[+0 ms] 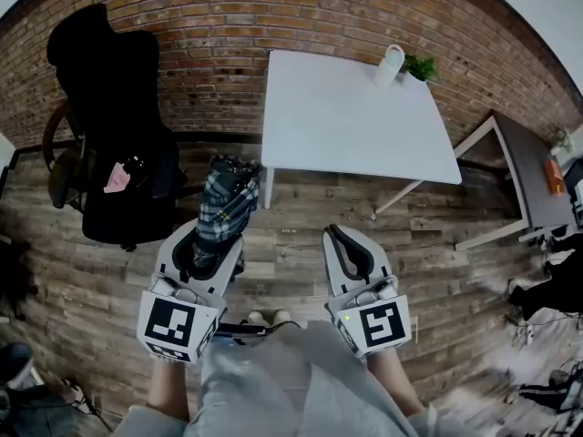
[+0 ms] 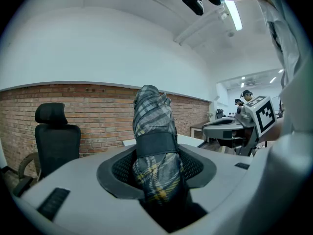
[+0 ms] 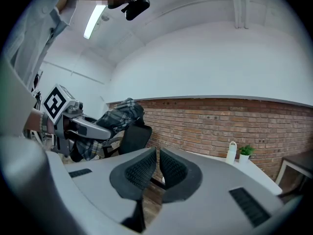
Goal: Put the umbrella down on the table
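Black office chair (image 1: 109, 126) stands against the brick wall (image 1: 209, 25), well to the left of the white table (image 1: 346, 116). Next comes the left tool (image 1: 217, 240), held over the wooden floor (image 1: 291, 235) short of the table's near left corner. Its jaws stand wide and press on a folded plaid umbrella (image 1: 223, 209), gripped just below its dark strap. The umbrella's free end points up and forward toward that corner, but none of it is over the table yet.

To its right, also short of the table's near edge, the right tool (image 1: 351, 248) carries nothing. Its jaws are drawn to a narrow slit with only floor showing between them.

At the table's far right corner stand a white bottle (image 1: 390, 65) and a small potted plant (image 1: 420, 66); the rest of the top is bare.

I judge this to be the carrying step, with the umbrella in hand and not yet brought to the table. The next move calls for stepping closer, reaching the left tool over the near edge, laying the umbrella flat on the bare part well apart from the bottle, and then parting the jaws.
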Available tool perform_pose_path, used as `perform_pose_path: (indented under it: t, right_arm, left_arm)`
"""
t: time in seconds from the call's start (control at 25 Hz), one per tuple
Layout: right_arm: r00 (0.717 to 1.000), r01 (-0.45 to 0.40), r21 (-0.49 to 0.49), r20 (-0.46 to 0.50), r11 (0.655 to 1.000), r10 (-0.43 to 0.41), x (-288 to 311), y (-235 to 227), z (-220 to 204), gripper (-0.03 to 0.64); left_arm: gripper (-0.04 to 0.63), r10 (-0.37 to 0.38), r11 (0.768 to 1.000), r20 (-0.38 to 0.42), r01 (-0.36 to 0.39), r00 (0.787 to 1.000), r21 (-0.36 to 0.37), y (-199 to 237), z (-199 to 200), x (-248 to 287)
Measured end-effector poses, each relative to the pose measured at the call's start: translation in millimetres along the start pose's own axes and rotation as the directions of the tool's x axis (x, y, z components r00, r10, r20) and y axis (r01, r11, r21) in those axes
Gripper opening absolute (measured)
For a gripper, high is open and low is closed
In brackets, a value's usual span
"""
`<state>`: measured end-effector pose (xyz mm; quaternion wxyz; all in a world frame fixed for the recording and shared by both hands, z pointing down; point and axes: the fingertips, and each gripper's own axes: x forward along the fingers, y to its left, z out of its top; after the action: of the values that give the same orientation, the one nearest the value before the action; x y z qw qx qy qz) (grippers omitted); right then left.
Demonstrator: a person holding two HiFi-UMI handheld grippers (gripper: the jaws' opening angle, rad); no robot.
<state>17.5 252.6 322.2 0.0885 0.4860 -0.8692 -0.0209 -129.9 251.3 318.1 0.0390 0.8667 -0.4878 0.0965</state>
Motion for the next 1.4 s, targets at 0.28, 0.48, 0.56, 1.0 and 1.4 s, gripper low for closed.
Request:
perform_pose_path:
  t: [0.28,0.48,0.56,1.0,1.4]
  right_arm:
    - [1.000,0.029,0.003,0.000,1.000,-0.029,0.9,13.1,-0.6,0.052]
    - [0.999,0.049,-0.003,0.002,0.999,-0.049,4.8,28.4,1.6,0.052]
    - [0.998,0.058,-0.004,0.001,0.998,-0.058,5.6,33.7,3.1,0.052]
    - [0.995,0.104,-0.006,0.007,0.995,-0.104,-2.5,54.7,6.9,0.052]
    - [0.995,0.094,-0.031,0.028,0.995,-0.093,6.7,45.1,5.6,0.052]
  left_arm:
    - [0.229,-0.009,1.000,0.012,0.009,1.000,-0.003,12.9,-5.4,-12.1]
    - [0.229,-0.027,1.000,0.029,0.027,0.999,0.000,23.7,-7.1,-20.0]
    - [0.229,-0.036,0.999,0.035,0.036,0.999,0.004,27.2,-6.0,-23.1]
    - [0.229,-0.063,0.998,0.051,0.062,0.997,0.021,36.0,-5.6,-42.4]
    - [0.229,-0.038,0.999,0.079,0.037,0.996,0.015,41.0,-7.1,-34.8]
